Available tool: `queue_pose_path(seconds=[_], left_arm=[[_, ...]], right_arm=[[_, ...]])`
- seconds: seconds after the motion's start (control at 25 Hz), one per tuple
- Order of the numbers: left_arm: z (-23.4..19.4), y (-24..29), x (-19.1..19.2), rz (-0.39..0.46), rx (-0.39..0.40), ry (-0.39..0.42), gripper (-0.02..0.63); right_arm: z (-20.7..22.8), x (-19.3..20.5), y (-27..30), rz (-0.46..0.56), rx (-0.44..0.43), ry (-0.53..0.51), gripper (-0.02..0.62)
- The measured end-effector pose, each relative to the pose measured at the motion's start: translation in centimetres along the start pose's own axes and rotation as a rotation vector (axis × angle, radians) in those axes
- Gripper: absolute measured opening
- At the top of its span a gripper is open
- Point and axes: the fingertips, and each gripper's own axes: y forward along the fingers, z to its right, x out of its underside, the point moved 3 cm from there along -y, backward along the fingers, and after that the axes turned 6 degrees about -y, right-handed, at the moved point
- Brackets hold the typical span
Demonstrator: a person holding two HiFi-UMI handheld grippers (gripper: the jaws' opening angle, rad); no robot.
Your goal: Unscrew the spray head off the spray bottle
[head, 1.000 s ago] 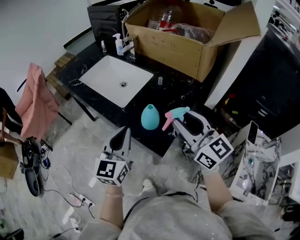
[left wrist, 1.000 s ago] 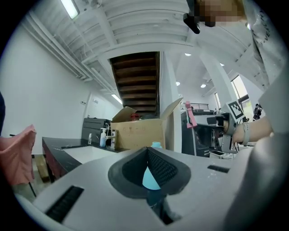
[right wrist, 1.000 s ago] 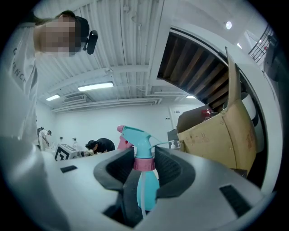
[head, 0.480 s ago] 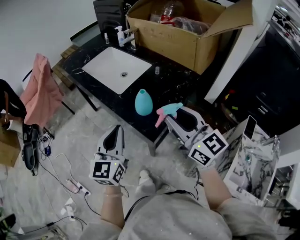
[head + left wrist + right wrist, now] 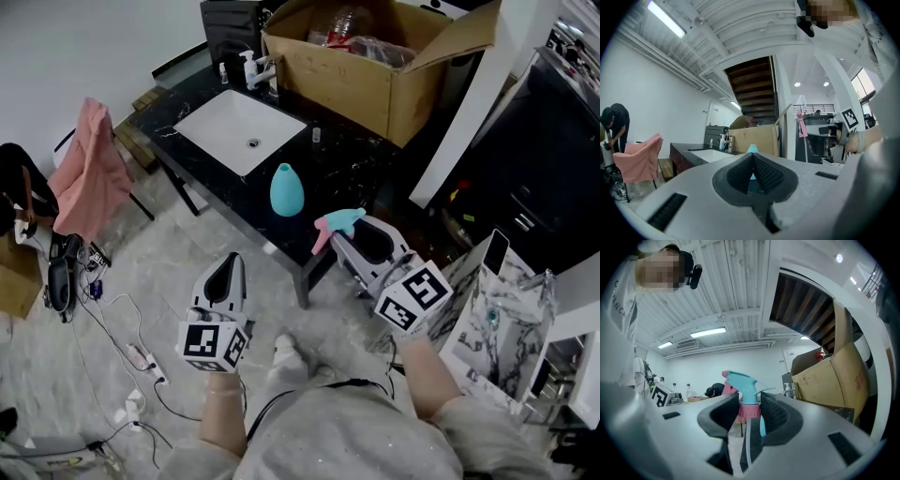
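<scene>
Right jaws: the right gripper (image 5: 749, 411) is closed partway, its pads pressed on the pink collar of the spray head (image 5: 743, 383). The head is held upright, nozzle toward 9 o'clock in the right gripper view.
Left jaws: the left gripper (image 5: 753, 161) is pressed fully together, with nothing between.
Spray head: in the head view it (image 5: 336, 225) is carried at the tips of the right gripper (image 5: 342, 234), apart from the bottle and over the counter's near edge.
Bottle: the teal bottle (image 5: 286, 189) is left standing on the black counter (image 5: 347, 173), long axis upright, neck bare, at about 5 o'clock from the sink (image 5: 239, 131).
Key relation: the bottle lies at about 10 o'clock from the right jaws and 1 o'clock from the left gripper (image 5: 235, 260) – the right is the nearer. Seen past the left tips, the bottle (image 5: 752, 149) sits dead ahead at 12 o'clock.
Status: unscrewing is judged complete – head and bottle are separate.
Beyond: an open cardboard box (image 5: 375, 84) at the counter's far end.
</scene>
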Motion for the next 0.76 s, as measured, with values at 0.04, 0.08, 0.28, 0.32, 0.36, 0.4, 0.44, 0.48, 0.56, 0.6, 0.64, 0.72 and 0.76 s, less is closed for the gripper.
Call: queue_pose_path(seconds=[0.04,0.08,0.28,0.32,0.36,0.4,0.44,0.48,0.56,0.6,0.64,0.72,0.76], left_arm=[[0.1,-0.4,0.0,0.002,-0.007,0.002,0.006],[0.1,-0.7,0.1,0.003,-0.015,0.002,0.006],[0.4,-2.1,0.5,0.006,-0.035,-0.002,0.006],[0.6,-2.4,0.6,0.008,-0.037,-0.003,0.006],[0.7,-2.5,0.7,0.011,-0.039,-0.004,0.006],[0.8,-2.7,0.7,0.014,-0.040,-0.005,0.006],[0.9,-2.8,0.8,0.015,-0.042,-0.006,0.005],[1.0,-2.9,0.8,0.015,-0.043,-0.007,0.005],[1.1,-3.0,1.1,0.008,-0.051,-0.011,0.006],[1.2,-3.1,1.2,0.006,-0.054,-0.013,0.005],[1.2,-3.2,1.3,0.004,-0.055,-0.015,0.005],[1.5,-3.4,1.5,0.003,-0.054,-0.016,0.005],[1.6,-3.5,1.7,0.002,-0.052,-0.016,0.006]], right_arm=[[-0.1,0.0,-0.2,0.002,-0.001,0.000,0.150],[-0.3,0.0,-0.4,0.004,-0.004,0.000,0.150],[-1.1,0.1,-1.2,0.002,-0.024,-0.006,0.150],[-1.2,0.2,-1.4,0.000,-0.027,-0.008,0.150],[-1.4,0.3,-1.5,-0.001,-0.030,-0.010,0.150],[-1.5,0.4,-1.7,-0.004,-0.034,-0.012,0.150],[-1.6,0.5,-1.8,-0.007,-0.038,-0.014,0.150],[-1.6,0.5,-1.9,-0.010,-0.042,-0.015,0.150],[-1.8,0.7,-2.0,-0.014,-0.047,-0.013,0.150],[-1.9,0.7,-2.1,-0.015,-0.049,-0.012,0.150],[-2.0,0.8,-2.1,-0.016,-0.051,-0.010,0.150],[-2.1,0.9,-2.3,-0.019,-0.054,-0.009,0.150],[-2.2,1.0,-2.4,-0.020,-0.055,-0.009,0.150]])
